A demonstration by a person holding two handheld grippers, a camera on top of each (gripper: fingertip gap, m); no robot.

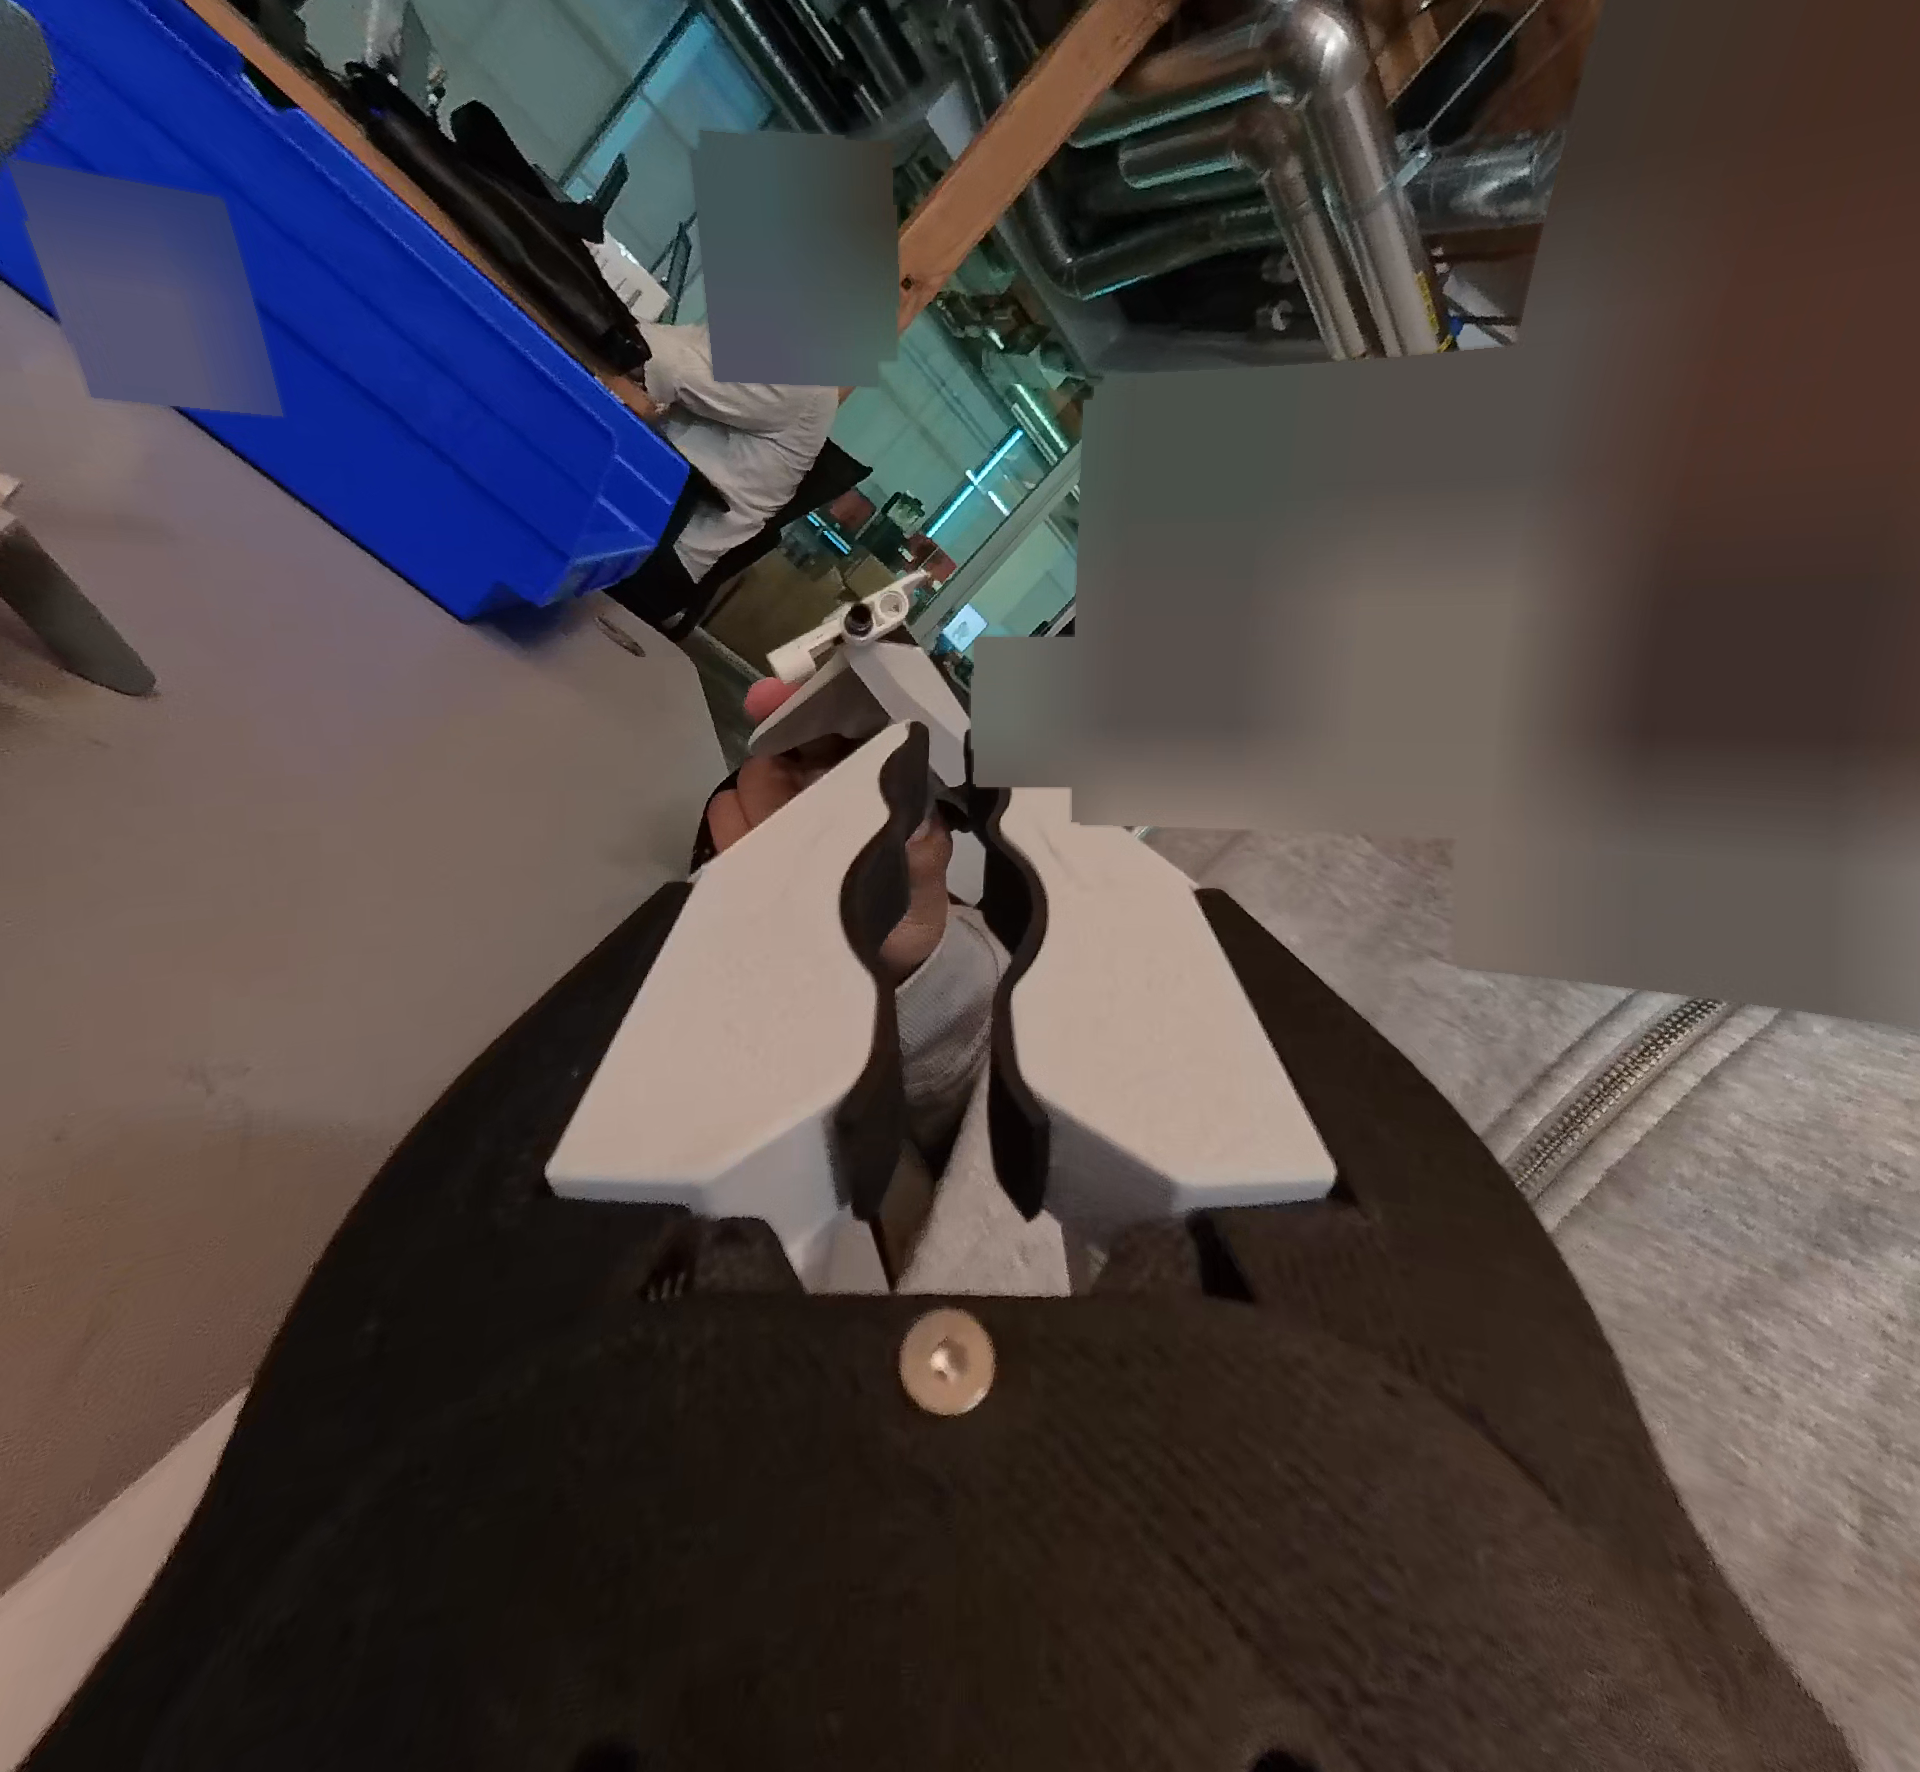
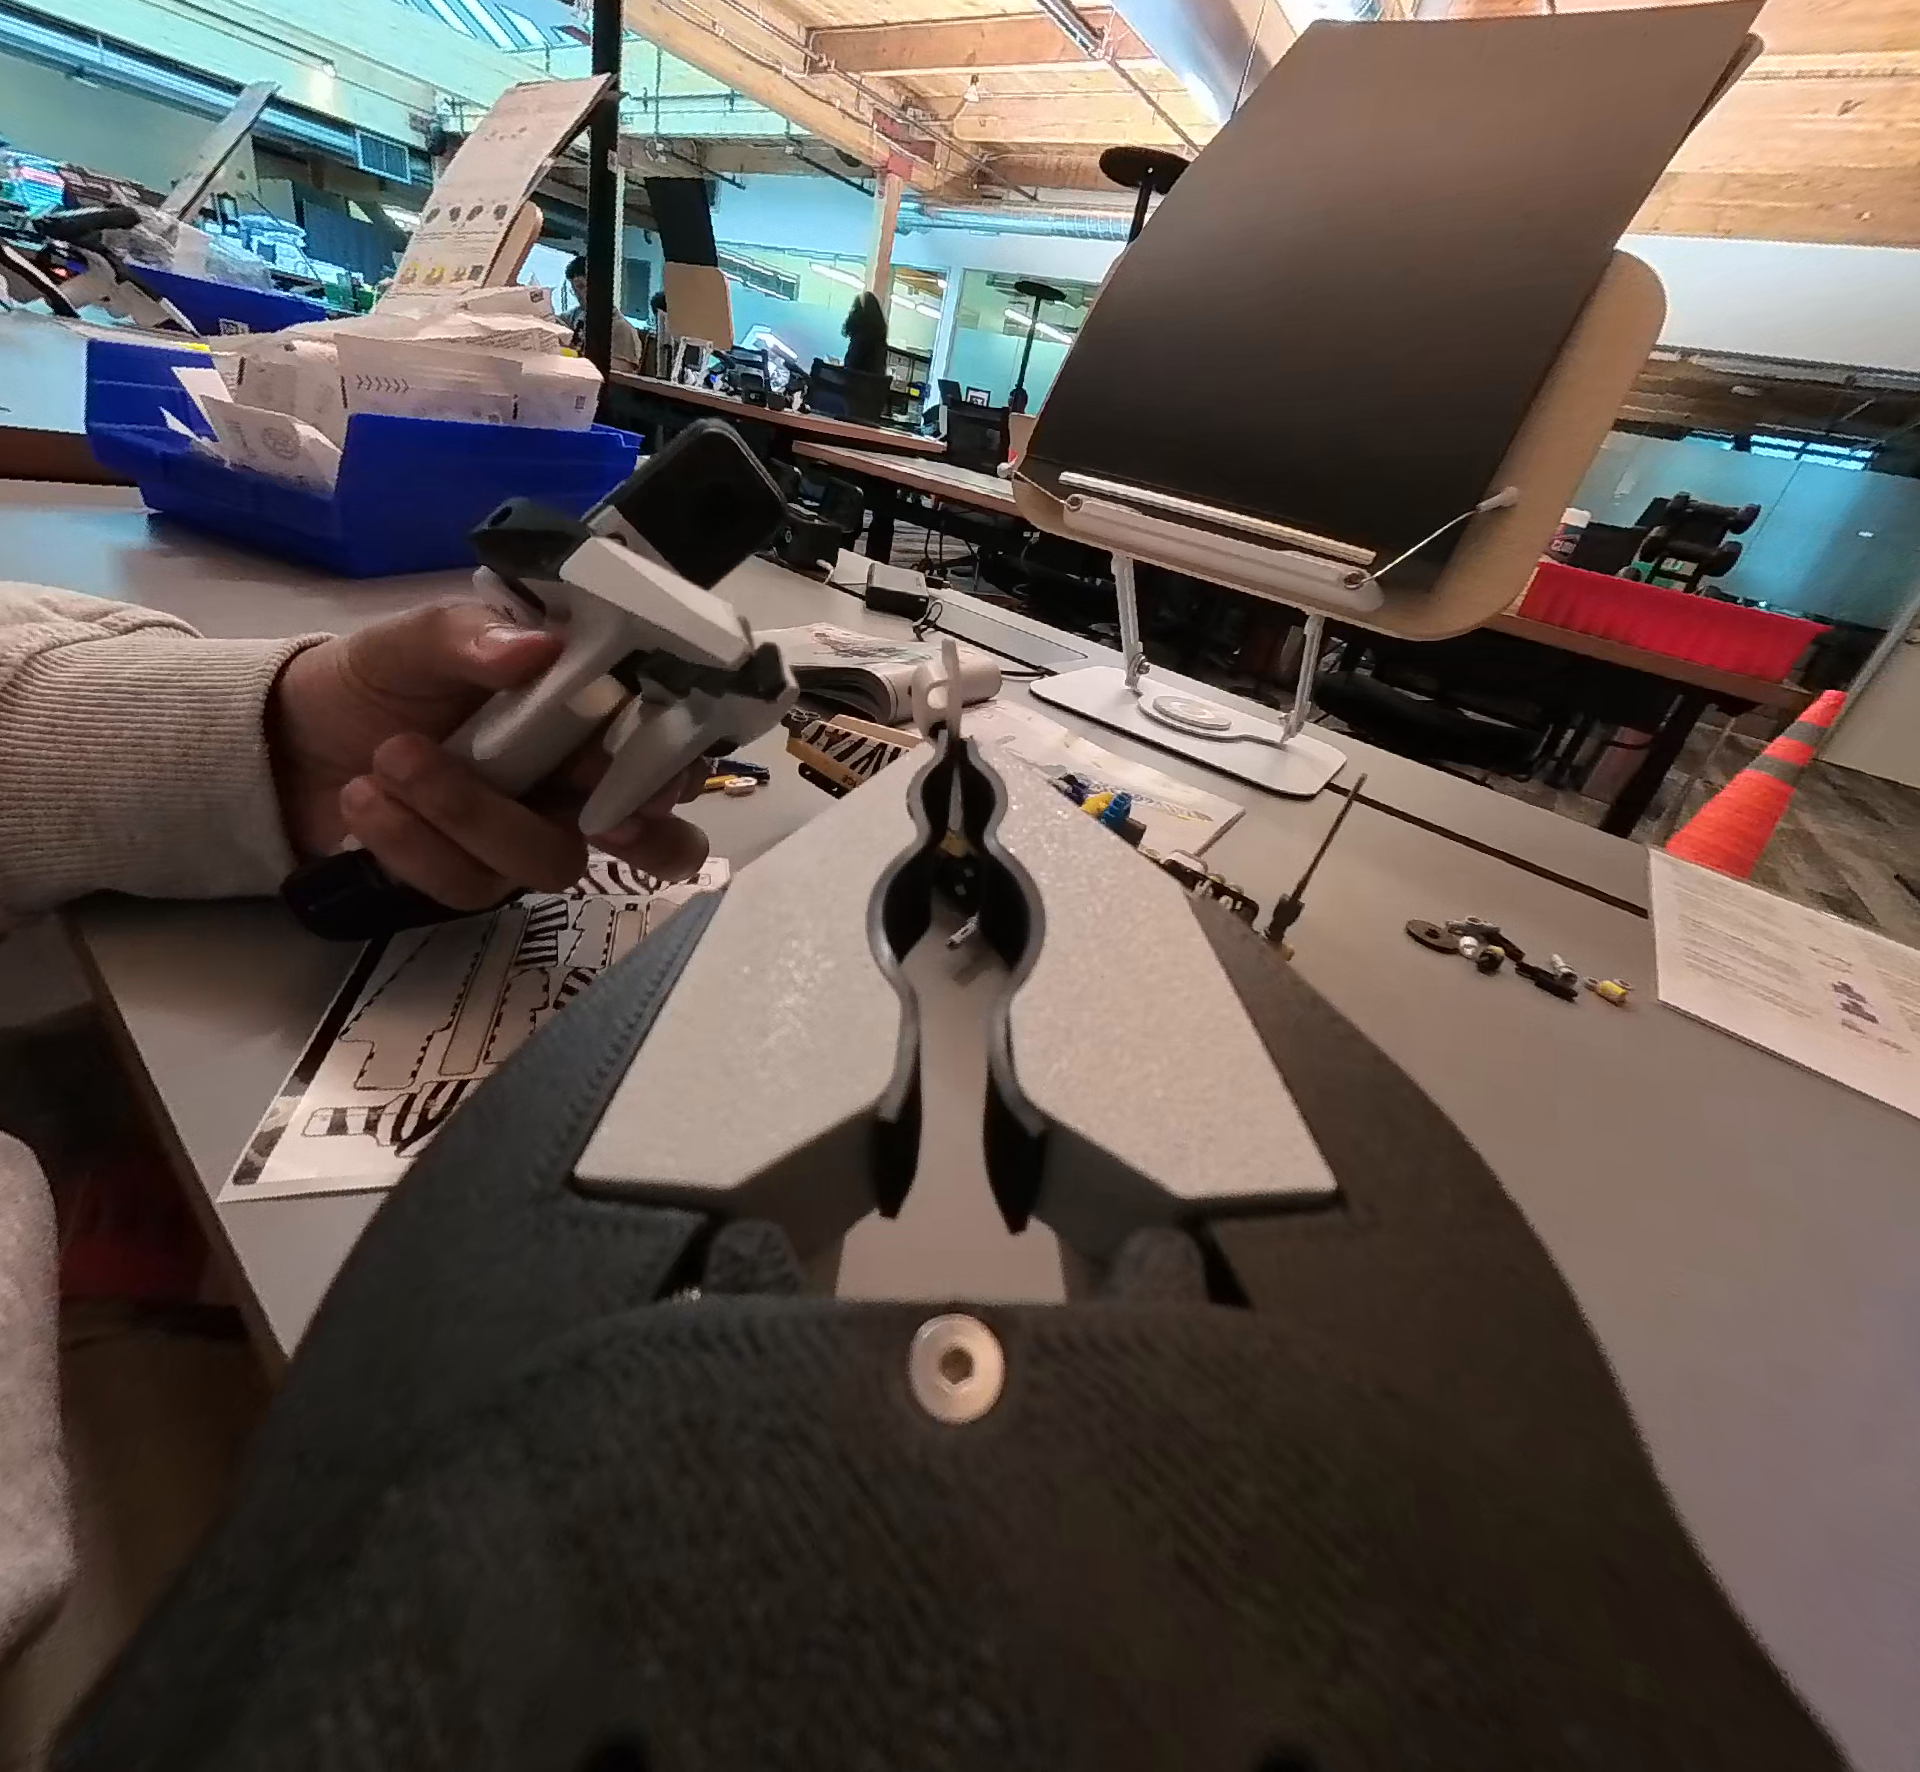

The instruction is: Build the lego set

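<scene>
My right gripper (image 2: 948,735), centre frame, is clenched on a small white lego piece (image 2: 940,683) poking above the tips. My left gripper (image 2: 774,673), mid-left in a hand (image 2: 436,746), looks pressed together with nothing visible between its tips. Loose lego parts (image 2: 1496,943) lie on the grey table (image 2: 1507,1151) at right; blue bin (image 2: 395,486) upper left.

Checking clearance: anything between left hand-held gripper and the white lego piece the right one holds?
Nothing visible: the white lego piece, pinched by the right hand-held gripper, is in open air beyond the left hand-held gripper.
</scene>
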